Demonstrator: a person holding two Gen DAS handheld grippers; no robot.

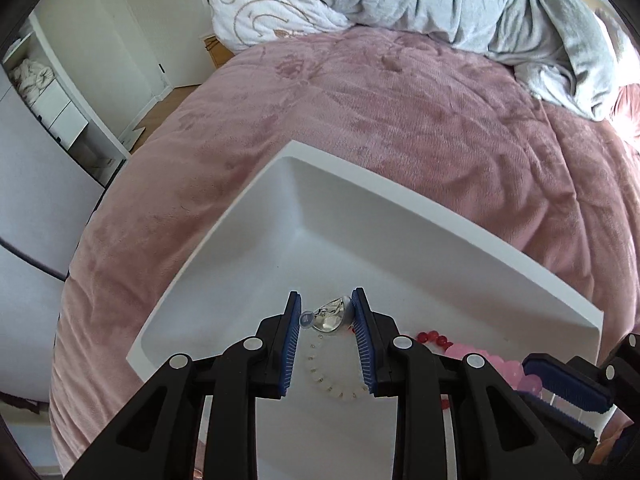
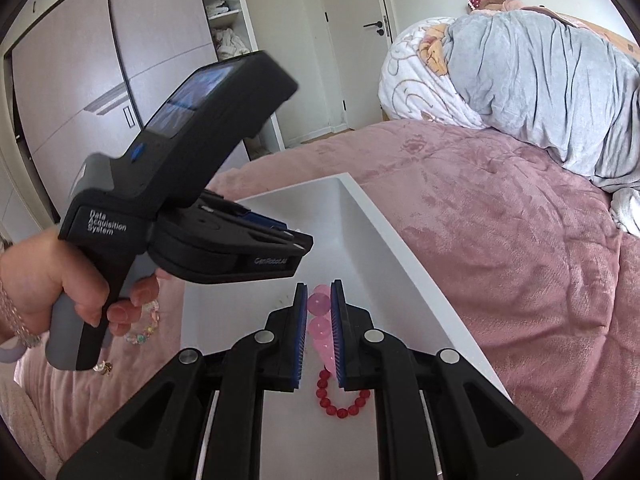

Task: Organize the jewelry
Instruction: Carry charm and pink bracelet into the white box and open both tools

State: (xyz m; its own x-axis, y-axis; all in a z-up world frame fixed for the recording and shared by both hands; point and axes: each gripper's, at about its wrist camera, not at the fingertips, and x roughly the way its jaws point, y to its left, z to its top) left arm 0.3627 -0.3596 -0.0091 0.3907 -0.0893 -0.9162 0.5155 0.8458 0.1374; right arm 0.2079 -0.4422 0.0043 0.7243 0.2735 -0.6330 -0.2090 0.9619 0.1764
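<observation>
A white tray [image 1: 400, 216] lies on the pink bedspread. My left gripper [image 1: 327, 307] is over the tray and shut on a clear glass-like bracelet [image 1: 330, 316], from which a string of white beads [image 1: 320, 376] hangs down. My right gripper [image 2: 320, 298] is shut on a pink bead bracelet [image 2: 319, 304] above the tray [image 2: 360, 216]. A red bead bracelet [image 2: 340, 404] lies on the tray floor under it. In the left wrist view the red beads [image 1: 432, 338] and pink beads [image 1: 480, 356] show at the right, beside my right gripper's fingertips [image 1: 560, 380].
On the bedspread [image 2: 500, 240] left of the tray lie a pastel bead bracelet [image 2: 142, 330] and a small gold piece [image 2: 103, 367]. A grey and white duvet [image 1: 460, 4] is piled at the head of the bed. Wardrobes and a door stand beyond.
</observation>
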